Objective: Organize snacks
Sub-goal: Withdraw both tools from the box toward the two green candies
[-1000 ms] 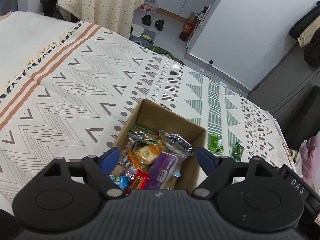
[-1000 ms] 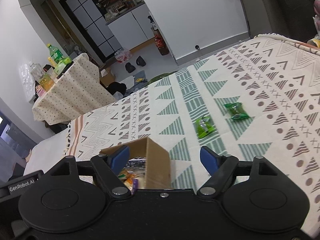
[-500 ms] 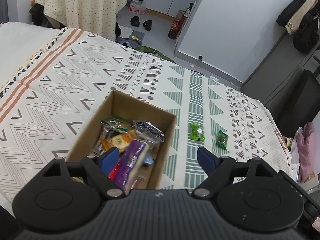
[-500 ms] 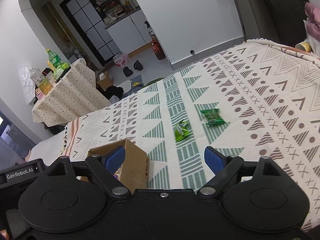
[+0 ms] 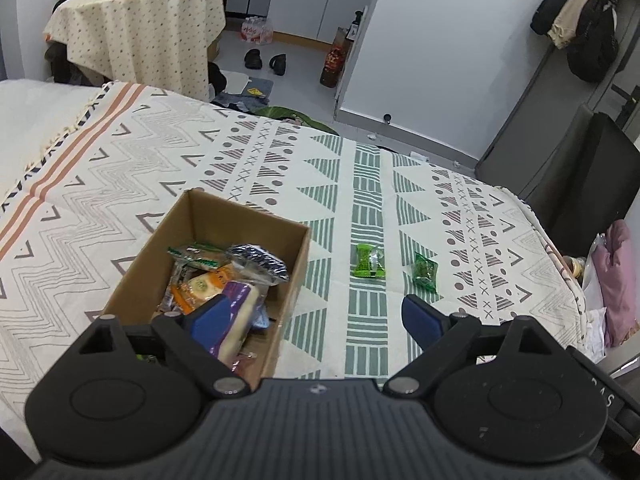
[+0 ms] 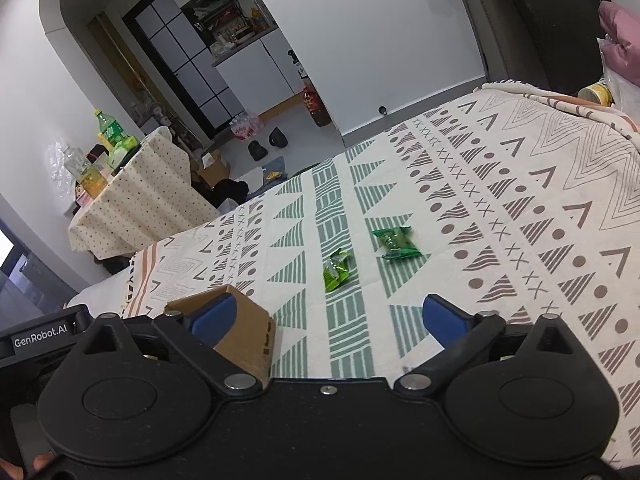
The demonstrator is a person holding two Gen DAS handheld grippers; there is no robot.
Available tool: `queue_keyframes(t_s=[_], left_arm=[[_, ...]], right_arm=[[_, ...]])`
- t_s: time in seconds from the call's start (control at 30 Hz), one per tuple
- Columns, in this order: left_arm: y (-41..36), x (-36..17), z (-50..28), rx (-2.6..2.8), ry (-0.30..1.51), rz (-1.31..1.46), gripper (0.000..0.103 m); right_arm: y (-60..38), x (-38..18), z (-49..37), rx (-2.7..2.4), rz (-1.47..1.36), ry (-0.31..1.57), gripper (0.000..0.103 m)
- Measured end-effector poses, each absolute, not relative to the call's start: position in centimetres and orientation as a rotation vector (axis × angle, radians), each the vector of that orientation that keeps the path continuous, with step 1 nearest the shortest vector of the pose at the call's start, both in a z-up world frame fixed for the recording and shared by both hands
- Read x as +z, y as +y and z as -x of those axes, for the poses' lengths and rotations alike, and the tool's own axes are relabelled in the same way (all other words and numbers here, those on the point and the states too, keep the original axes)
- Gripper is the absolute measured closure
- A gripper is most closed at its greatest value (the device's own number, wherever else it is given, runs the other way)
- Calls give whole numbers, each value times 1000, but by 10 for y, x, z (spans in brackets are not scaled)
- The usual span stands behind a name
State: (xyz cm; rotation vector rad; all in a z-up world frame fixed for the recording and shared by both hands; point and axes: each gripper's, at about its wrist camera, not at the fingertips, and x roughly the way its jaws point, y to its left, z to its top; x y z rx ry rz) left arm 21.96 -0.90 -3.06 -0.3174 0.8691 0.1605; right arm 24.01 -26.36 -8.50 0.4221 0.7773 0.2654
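1. The left wrist view looks down into the open cardboard box that sits on the patterned blanket. Inside lies a heap of wrapped snacks, among them a dark foil packet, an orange packet and a purple-and-cream packet.
2. The right wrist view shows only an outer corner of that box; its contents are out of sight there.
3. Both views show two green snack packets lying loose on the blanket to the right of the box, near each other but apart: a bright green packet nearer the box, and a darker green packet beyond it.
4. The left gripper hangs above the box's near right edge with its jaws wide apart and nothing between them; its left finger overlaps the box's contents in the picture.
5. The right gripper is likewise spread wide and empty above the blanket, short of the two green packets.
6. The near end of the box is hidden behind the left gripper's body, so the snacks there cannot be made out. Print on the wrappers is too small to read.
7. A cloth-covered table with bottles stands beyond the bed.
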Motion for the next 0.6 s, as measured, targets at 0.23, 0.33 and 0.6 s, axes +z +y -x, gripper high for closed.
queue_keyframes(t_s=[0.23, 0.33, 0.6], left_arm=[[-32, -39, -232, 135, 897, 278, 8], [-41, -43, -238, 123, 909, 265, 8], [-54, -57, -262, 112, 929, 252, 8]], right_arm=[[-284, -94, -247, 264, -443, 780, 0], [-290, -101, -251, 260, -448, 788, 0], [-303, -119, -270, 243, -459, 798, 0]])
